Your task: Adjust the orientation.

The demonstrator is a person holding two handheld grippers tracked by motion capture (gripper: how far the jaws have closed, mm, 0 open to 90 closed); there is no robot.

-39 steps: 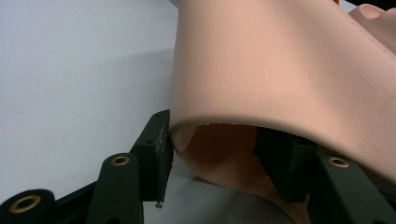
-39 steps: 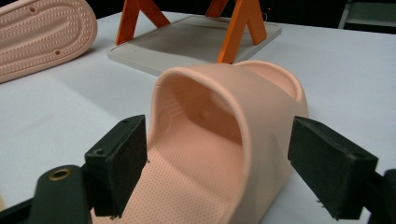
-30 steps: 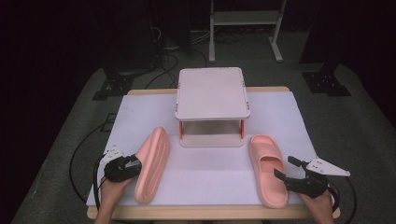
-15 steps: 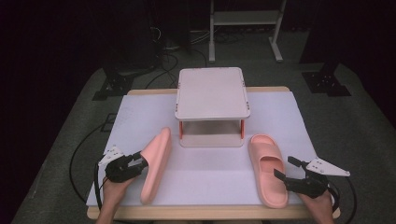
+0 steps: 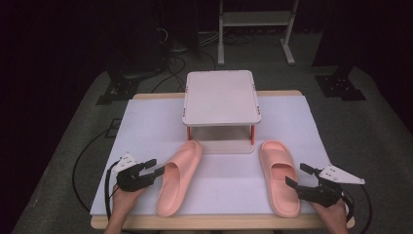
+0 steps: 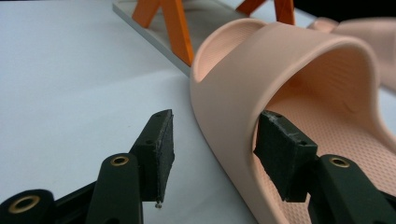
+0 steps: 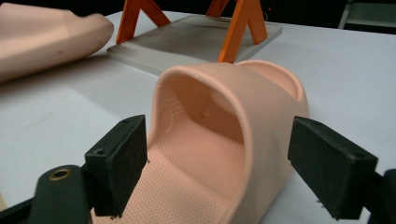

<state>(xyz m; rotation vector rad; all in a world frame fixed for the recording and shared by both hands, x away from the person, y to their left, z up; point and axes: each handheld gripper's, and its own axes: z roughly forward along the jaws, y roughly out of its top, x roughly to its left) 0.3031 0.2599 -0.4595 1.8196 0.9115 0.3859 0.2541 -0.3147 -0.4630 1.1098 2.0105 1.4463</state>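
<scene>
Black rubber-faced pads on your left tool (image 5: 148,168) stand wide apart and straddle the outer wall of the left salmon-pink foam slide sandal (image 5: 178,177): in the left gripper view one pad sits outside the strap (image 6: 233,93) on the white table cover (image 6: 70,93), the other inside, over the dotted footbed, and neither clearly presses the foam. Your right tool (image 5: 298,177) is also spread wide, its pads flanking the strap of the right salmon-pink foam slide sandal (image 5: 277,176) without touching it.

You look to be at the grasp step, both tools set and nothing clamped yet. The next move calls for closing each tool on the sandal wall or strap, firmly enough that soft foam does not slip, then lifting; the likely goal is the small two-tier rack with pale grey shelves and orange legs (image 5: 221,97), though that is a judgement.

Both sandals lie sole-down on the table, toes towards the rack and almost touching its lower shelf, the left one angled inward. They are thick, smooth and matte, with a broad one-piece strap and a pimpled footbed (image 7: 187,186).
</scene>
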